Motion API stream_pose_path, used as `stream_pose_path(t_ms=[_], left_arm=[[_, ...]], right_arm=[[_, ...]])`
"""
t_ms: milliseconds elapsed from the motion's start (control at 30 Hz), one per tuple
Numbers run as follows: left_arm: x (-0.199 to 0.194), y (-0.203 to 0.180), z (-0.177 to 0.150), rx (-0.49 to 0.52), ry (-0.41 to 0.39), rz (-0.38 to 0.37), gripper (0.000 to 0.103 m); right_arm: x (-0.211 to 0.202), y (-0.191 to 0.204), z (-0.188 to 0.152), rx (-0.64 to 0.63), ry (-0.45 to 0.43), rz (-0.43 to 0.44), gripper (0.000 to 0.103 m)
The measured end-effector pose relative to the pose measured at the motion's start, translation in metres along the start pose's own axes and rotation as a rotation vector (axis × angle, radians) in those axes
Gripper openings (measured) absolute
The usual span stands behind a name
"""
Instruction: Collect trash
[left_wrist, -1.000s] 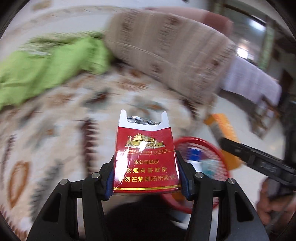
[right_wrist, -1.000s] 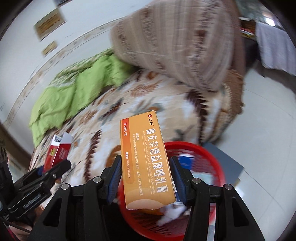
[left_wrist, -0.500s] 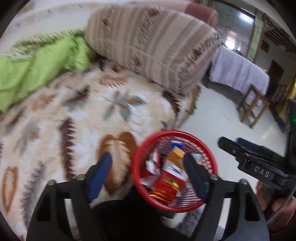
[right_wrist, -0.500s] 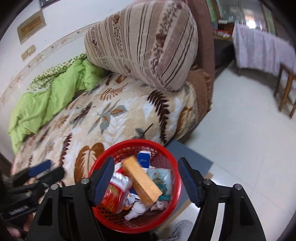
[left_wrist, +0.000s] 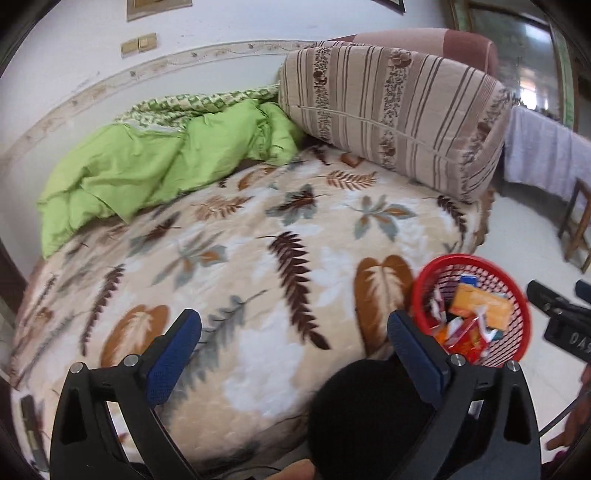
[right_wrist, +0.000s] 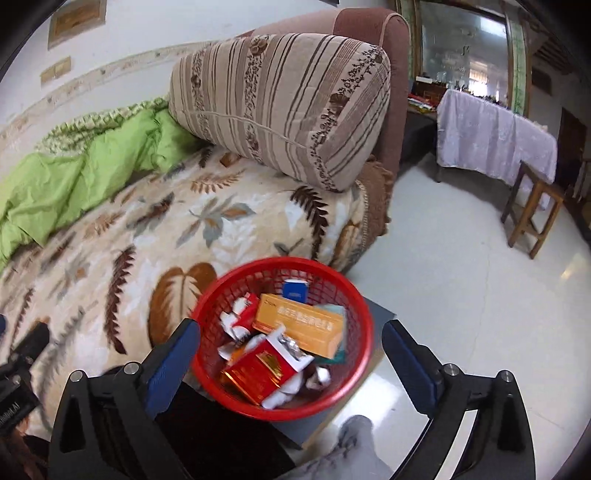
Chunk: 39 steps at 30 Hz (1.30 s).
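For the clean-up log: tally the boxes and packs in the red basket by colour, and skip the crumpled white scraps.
Red packs: 2
Orange box: 1
Blue box: 1
Teal packet, mostly hidden under the orange one: 1
Total: 5

Basket (right_wrist: 354, 295) (boxes (right_wrist: 299, 325) inside) beside bed (right_wrist: 110, 236).

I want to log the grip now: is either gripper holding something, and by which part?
Nothing is held. The left gripper and right gripper are opening with nothing between the fingers.
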<state>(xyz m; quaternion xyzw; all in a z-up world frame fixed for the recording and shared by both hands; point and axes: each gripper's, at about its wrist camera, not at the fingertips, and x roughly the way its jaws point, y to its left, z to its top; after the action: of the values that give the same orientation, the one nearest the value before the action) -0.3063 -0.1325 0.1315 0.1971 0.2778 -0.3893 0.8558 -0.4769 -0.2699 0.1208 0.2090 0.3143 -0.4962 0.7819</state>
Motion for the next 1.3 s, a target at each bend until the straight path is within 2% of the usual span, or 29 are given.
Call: stream_pose_path(t_ms=[67,167,533,800,1300], left_arm=[[-0.003,0.003,-0.001,0.012,-0.018,0.021,0.1],[-0.009,0.003,-0.001,0.033,-0.03,0.004,0.1],[-0.014,0.0,-0.002,0.033,-0.042,0.024,0.1],[-0.016,-0.009,-0.002,0.059,-0.048,0.022,0.1],[-0.013,-0.006,-0.001,0.03,-0.031,0.0,0.1]], right_arm=[[-0.003,0.001,0.0,0.002,-0.004,-0.015,0.1],[-0.009,0.004,-0.001,-0.005,-0.029,-0.033,0.099],[-0.018,0.014,-0.003,-0.049,-0.072,-0.023,0.099],[-0.019,0.014,-0.003,-0.05,-0.079,-0.013,0.099],[-0.018,0.013,-0.004,-0.053,-0.076,-0.014,0.1]])
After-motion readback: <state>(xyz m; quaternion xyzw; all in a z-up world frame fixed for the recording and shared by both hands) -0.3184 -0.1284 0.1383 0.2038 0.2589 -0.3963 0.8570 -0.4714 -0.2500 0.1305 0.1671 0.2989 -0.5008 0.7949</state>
